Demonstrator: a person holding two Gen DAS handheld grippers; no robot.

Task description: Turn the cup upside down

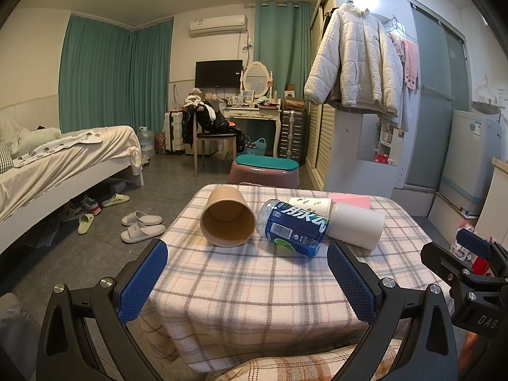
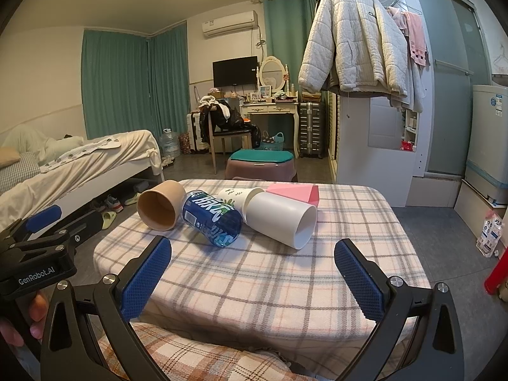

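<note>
On the checked tablecloth (image 1: 254, 285) (image 2: 270, 273) several things lie on their sides in a row. A brown paper cup (image 1: 227, 219) (image 2: 160, 206) is on the left, its mouth facing me. Beside it lies a blue-labelled bottle (image 1: 293, 227) (image 2: 211, 219), then a plain white cup (image 1: 355, 223) (image 2: 281, 217). A white cup with a leaf print (image 1: 309, 204) (image 2: 235, 197) lies behind them. My left gripper (image 1: 247, 281) is open near the table's front edge, nothing between its fingers. My right gripper (image 2: 252, 281) is open too, short of the bottle and the white cup.
A pink box (image 1: 349, 200) (image 2: 293, 192) sits at the table's far edge. A stool with a green top (image 1: 263, 170) stands behind the table, a bed (image 1: 63, 165) to the left, a wardrobe with a hung white jacket (image 1: 352, 60) to the right. Slippers (image 1: 139, 225) lie on the floor.
</note>
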